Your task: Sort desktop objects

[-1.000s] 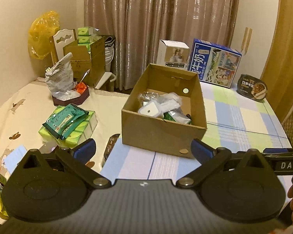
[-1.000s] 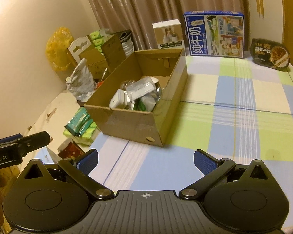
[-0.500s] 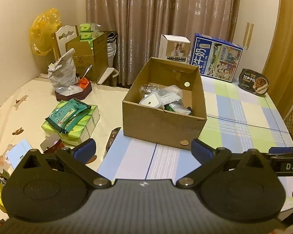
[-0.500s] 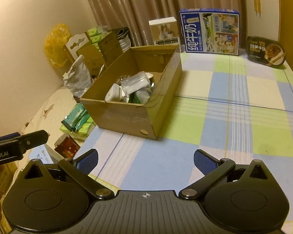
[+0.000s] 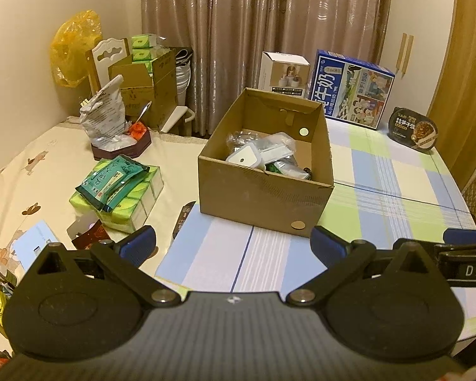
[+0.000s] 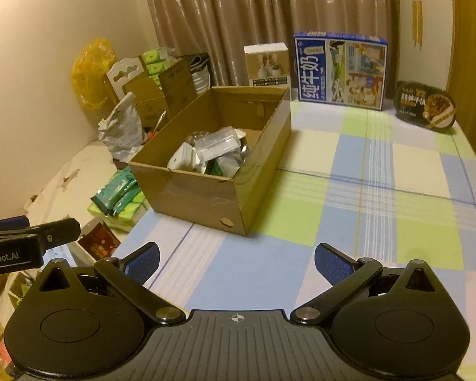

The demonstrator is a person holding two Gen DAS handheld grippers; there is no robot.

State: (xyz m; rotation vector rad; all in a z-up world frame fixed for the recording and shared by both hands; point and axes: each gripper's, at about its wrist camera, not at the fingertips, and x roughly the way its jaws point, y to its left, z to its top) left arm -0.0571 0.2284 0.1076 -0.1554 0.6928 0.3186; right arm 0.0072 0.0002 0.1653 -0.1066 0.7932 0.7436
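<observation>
The cardboard box [image 5: 265, 187] sits mid-table, where the cream cloth meets the checked one, and already holds a white plastic case [image 5: 243, 158] and several silvery packets [image 6: 217, 143]. What looks left to sort lies off its left side, toward the table's left edge: a teal pouch [image 5: 111, 179] on top of a green tissue pack [image 5: 133, 203], a dark slim thing [image 5: 182, 219] just beside the box's near left corner, and a small red-brown carton [image 6: 96, 241] nearer the front edge.

Both claws are released and empty, jaws wide. The left gripper [image 5: 233, 244] hangs over the front edge facing the box; the right gripper [image 6: 236, 262] is alongside it over the checked cloth.

I'd guess the left takes the next item. The teal pouch is the easy pick: come down flat, pinch its near edge, not the tissue pack under it, lift clear of the box wall, then let go well inside.
</observation>
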